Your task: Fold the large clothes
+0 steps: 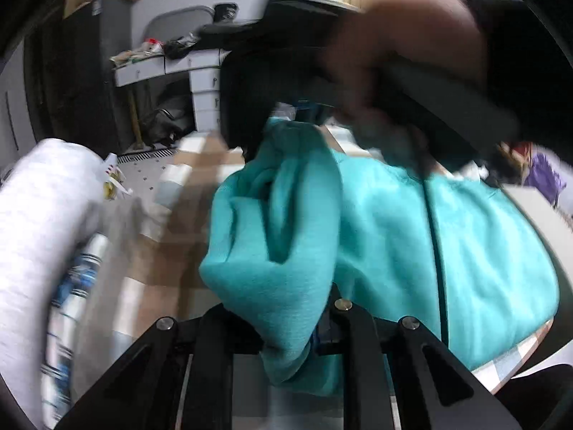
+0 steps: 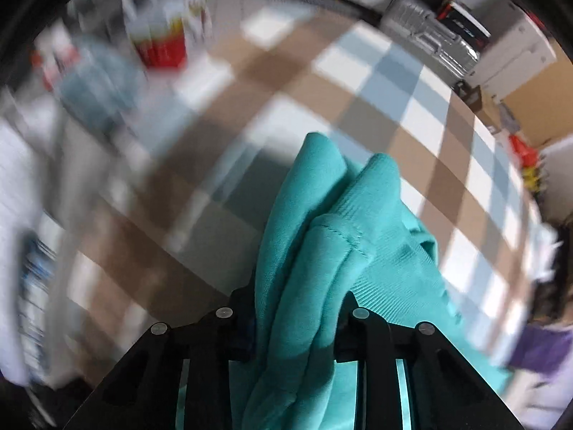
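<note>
Garment: teal sweatshirt (image 1: 394,236) of thick fleece, bunched in folds on the checked tablecloth (image 1: 168,251), partly lifted off it at both held ends.
Left gripper (image 1: 290,340): jaws drawn together, clamped on a thick fold of the teal fabric that spills over and between the black fingers; the rest of the sweatshirt stretches away toward the far side of the table.
Right gripper (image 2: 293,329): pointing down at the table, jaws pinched on a bundle of ribbed and stitched folds, probably a cuff or hem, that stands up between the fingers.
Right gripper, left wrist view: its black body (image 1: 286,71) and the person's hand (image 1: 404,61) on the handle loom blurred over the far end of the sweatshirt.
Tablecloth: squares of tan, white and pale blue, bare around the garment in the right wrist view (image 2: 358,82).
Table's left edge: white quilted bundle (image 1: 39,215) and a blue-and-white striped cloth (image 1: 71,294), both blurred.
Far corner, right wrist view: red-and-yellow carton (image 2: 161,39), too blurred to read.
Background: white desk with drawers (image 1: 186,71), cluttered on top.
</note>
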### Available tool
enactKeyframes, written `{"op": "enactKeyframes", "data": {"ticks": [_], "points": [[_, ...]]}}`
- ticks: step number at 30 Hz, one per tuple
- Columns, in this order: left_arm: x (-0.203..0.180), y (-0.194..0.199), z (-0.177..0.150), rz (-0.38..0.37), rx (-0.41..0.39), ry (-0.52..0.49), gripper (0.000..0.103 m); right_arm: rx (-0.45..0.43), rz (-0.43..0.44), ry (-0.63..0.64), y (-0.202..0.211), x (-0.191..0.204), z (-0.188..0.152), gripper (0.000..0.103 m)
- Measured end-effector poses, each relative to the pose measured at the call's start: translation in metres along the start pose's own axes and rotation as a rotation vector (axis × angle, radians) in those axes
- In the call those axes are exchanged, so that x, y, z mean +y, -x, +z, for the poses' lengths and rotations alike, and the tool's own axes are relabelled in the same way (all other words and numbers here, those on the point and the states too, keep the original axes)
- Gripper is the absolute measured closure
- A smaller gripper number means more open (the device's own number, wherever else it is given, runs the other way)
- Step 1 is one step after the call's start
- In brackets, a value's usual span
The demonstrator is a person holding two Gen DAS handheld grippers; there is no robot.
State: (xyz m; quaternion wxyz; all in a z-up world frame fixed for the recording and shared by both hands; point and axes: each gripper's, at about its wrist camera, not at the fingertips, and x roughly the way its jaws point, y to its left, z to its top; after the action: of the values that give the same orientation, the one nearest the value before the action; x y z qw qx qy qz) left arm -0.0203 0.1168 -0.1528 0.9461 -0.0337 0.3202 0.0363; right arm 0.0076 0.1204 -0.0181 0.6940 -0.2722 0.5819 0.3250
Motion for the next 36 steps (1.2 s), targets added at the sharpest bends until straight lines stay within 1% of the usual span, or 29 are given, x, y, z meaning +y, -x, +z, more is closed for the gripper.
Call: {"op": "enactKeyframes", "data": {"ticks": [1,2,3,5,6,7,9,10,11,12,13,14,15,16,19,21,24,26,28,30,31,32,33,34,35,36], "points": [[0.005,0.009,0.005,-0.001,-0.013,0.009,0.092,-0.053,0.059,-0.012,0.015,0.0,0.001,0.076],[0.008,0.026,0.015,0.006,-0.049,0.007,0.092,-0.092,0.101,-0.023,0.028,0.004,0.003,0.076],[0.004,0.041,0.025,0.02,-0.085,-0.022,0.092,-0.136,0.149,-0.019,0.044,0.004,0.003,0.077],[-0.012,0.069,0.04,0.053,-0.147,-0.092,0.092,-0.255,0.251,-0.038,0.087,0.0,0.001,0.077],[-0.029,0.088,0.05,0.064,-0.18,-0.154,0.092,-0.291,0.293,-0.049,0.1,0.0,0.002,0.077],[-0.041,0.099,0.056,0.061,-0.197,-0.187,0.092,-0.345,0.36,-0.071,0.118,-0.009,-0.005,0.077],[-0.084,0.124,0.067,0.054,-0.225,-0.303,0.092,-0.447,0.483,-0.115,0.147,-0.038,-0.024,0.077],[-0.1,0.129,0.066,0.051,-0.23,-0.346,0.092,-0.501,0.552,-0.143,0.159,-0.059,-0.04,0.077],[-0.13,0.133,0.063,0.047,-0.227,-0.431,0.092,-0.541,0.584,-0.152,0.166,-0.073,-0.054,0.077],[-0.148,0.135,0.057,0.051,-0.226,-0.494,0.091,-0.58,0.624,-0.174,0.169,-0.092,-0.071,0.077],[-0.173,0.133,0.046,0.063,-0.218,-0.579,0.091,-0.61,0.663,-0.204,0.168,-0.11,-0.088,0.077],[-0.195,0.128,0.036,0.071,-0.203,-0.645,0.091,-0.636,0.68,-0.24,0.161,-0.135,-0.111,0.077],[-0.214,0.123,0.024,0.07,-0.185,-0.7,0.091,-0.64,0.675,-0.265,0.156,-0.147,-0.122,0.076],[-0.223,0.119,0.017,0.067,-0.169,-0.733,0.091,-0.633,0.673,-0.302,0.144,-0.166,-0.14,0.076],[-0.26,0.106,-0.014,0.052,-0.12,-0.847,0.092,-0.585,0.646,-0.368,0.117,-0.203,-0.171,0.076],[-0.276,0.106,-0.028,0.045,-0.1,-0.897,0.092,-0.558,0.618,-0.392,0.101,-0.222,-0.194,0.077],[-0.293,0.114,-0.045,0.045,-0.084,-0.974,0.091,-0.542,0.601,-0.405,0.087,-0.241,-0.219,0.077],[-0.302,0.116,-0.05,0.029,-0.065,-0.995,0.091,-0.532,0.591,-0.413,0.078,-0.249,-0.232,0.077],[-0.301,0.116,-0.053,0.017,-0.03,-1.005,0.092,-0.518,0.59,-0.431,0.069,-0.262,-0.245,0.077],[-0.295,0.115,-0.055,0.004,0.015,-1.004,0.091,-0.49,0.573,-0.444,0.057,-0.268,-0.248,0.076],[-0.289,0.112,-0.053,-0.005,0.047,-1.005,0.091,-0.469,0.563,-0.452,0.051,-0.269,-0.25,0.076],[-0.29,0.11,-0.057,-0.021,0.078,-1.014,0.09,-0.425,0.544,-0.461,0.038,-0.268,-0.247,0.076],[-0.288,0.112,-0.06,-0.034,0.08,-1.019,0.088,-0.397,0.531,-0.467,0.027,-0.271,-0.257,0.074],[-0.285,0.116,-0.062,-0.062,0.077,-1.021,0.087,-0.374,0.516,-0.475,0.017,-0.27,-0.256,0.072],[-0.284,0.121,-0.06,-0.08,0.07,-1.013,0.083,-0.362,0.505,-0.487,0.008,-0.271,-0.257,0.071],[-0.281,0.13,-0.057,-0.107,0.07,-0.988,0.083,-0.36,0.51,-0.496,0.002,-0.273,-0.261,0.068]]}}
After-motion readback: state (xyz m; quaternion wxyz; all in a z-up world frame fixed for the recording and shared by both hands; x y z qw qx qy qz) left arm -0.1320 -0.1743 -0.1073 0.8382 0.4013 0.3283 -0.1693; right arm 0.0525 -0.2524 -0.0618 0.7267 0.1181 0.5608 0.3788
